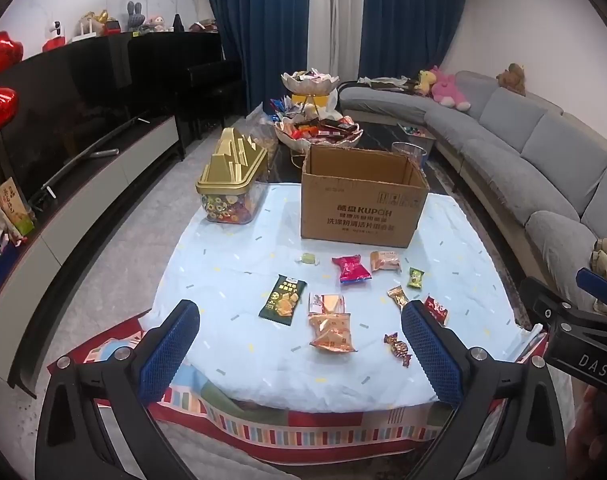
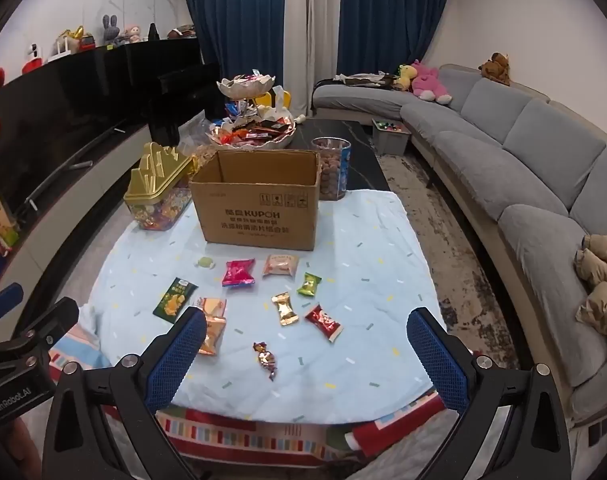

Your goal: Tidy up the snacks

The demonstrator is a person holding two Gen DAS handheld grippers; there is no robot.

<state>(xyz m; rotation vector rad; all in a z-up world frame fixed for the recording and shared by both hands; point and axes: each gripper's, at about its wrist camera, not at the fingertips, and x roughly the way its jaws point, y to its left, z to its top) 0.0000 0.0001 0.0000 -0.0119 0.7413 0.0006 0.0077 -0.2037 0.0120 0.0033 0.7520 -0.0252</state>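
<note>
An open cardboard box (image 1: 363, 208) (image 2: 259, 212) stands on the light blue cloth (image 1: 263, 360) (image 2: 363, 340). Several snack packets lie in front of it: a dark green chip bag (image 1: 282, 295) (image 2: 173, 300), an orange packet (image 1: 330, 326) (image 2: 212, 328), a pink packet (image 1: 351, 269) (image 2: 238, 273), a peach packet (image 1: 385, 261) (image 2: 280, 265), a small green one (image 1: 415, 278) (image 2: 309, 284), a gold one (image 2: 285, 309), a red one (image 2: 324, 322) and a twisted candy (image 1: 399, 349) (image 2: 265, 360). My left gripper (image 1: 301, 356) and right gripper (image 2: 307, 360) are both open and empty, above the near edge.
A gold-lidded candy tub (image 1: 233, 184) (image 2: 159, 196) stands left of the box. Tiered snack bowls (image 1: 318, 132) (image 2: 252, 132) and a clear jar (image 2: 331, 168) stand behind it. A grey sofa (image 2: 523, 168) runs along the right, a TV cabinet (image 1: 83, 184) along the left.
</note>
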